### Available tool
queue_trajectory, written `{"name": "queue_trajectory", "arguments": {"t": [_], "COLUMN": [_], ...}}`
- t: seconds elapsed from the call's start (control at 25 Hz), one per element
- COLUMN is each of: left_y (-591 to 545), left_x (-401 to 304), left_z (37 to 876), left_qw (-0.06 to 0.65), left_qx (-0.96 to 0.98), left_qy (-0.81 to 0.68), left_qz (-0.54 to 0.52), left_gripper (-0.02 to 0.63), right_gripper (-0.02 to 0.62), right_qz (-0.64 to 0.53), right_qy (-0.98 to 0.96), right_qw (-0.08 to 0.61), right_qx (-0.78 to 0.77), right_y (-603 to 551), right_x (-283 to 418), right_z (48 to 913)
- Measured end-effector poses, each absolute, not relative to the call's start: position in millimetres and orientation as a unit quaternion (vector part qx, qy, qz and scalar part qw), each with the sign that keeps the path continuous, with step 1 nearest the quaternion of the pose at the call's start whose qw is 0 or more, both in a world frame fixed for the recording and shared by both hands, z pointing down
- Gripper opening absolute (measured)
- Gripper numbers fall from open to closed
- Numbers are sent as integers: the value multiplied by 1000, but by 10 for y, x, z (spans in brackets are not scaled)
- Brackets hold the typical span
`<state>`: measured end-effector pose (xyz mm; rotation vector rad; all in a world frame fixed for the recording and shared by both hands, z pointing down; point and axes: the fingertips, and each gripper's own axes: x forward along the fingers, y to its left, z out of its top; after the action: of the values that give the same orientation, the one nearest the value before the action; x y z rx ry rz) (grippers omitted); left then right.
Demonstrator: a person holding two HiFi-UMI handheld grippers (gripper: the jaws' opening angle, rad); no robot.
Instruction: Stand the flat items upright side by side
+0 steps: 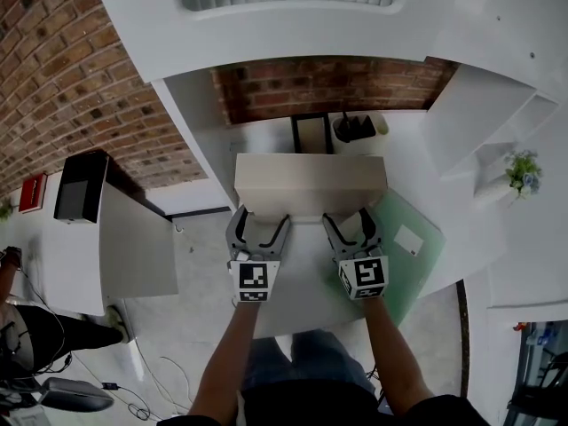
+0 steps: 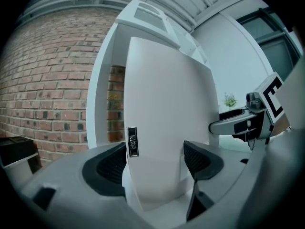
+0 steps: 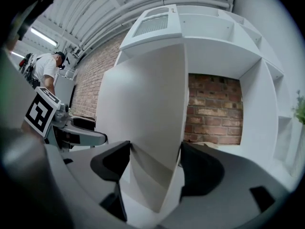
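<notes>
A white flat box-like item (image 1: 311, 185) is on the white table (image 1: 297, 304), in front of the shelf alcove. My left gripper (image 1: 258, 229) is at the left end of its near edge and my right gripper (image 1: 349, 226) at the right end. In the left gripper view the item (image 2: 162, 104) rises tall between the jaws, a small label on its left edge, and both pads lie against it. The right gripper view shows the item (image 3: 147, 113) as two white panels meeting in a V, with a pad on each side. Its base is hidden behind the jaws.
A white shelf unit (image 1: 266, 25) with a brick back wall (image 1: 328, 87) stands behind the table. A green-tinted board (image 1: 413, 256) lies at the right of the table. A small plant (image 1: 522, 171) sits on the right shelves, a black box (image 1: 80, 185) at the left.
</notes>
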<state>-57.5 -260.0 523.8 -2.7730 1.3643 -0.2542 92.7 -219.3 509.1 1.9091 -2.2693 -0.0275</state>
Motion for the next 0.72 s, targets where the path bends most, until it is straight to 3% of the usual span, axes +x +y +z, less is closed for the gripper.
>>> {"name": "queue_trajectory", "arguments": {"t": [0.72], "left_y": [-2652], "left_x": [-589], "left_z": [5242], "left_qw": [-29], "left_qx": [-902], "left_qy": [423], "left_qz": [-78], "left_gripper": [345], "right_gripper": [325], "right_qz": [11], "right_qy": [-795], "right_qw": [96], "right_qx": [599], "right_y": [-2221], "right_x": [927], "right_z": [5101]}}
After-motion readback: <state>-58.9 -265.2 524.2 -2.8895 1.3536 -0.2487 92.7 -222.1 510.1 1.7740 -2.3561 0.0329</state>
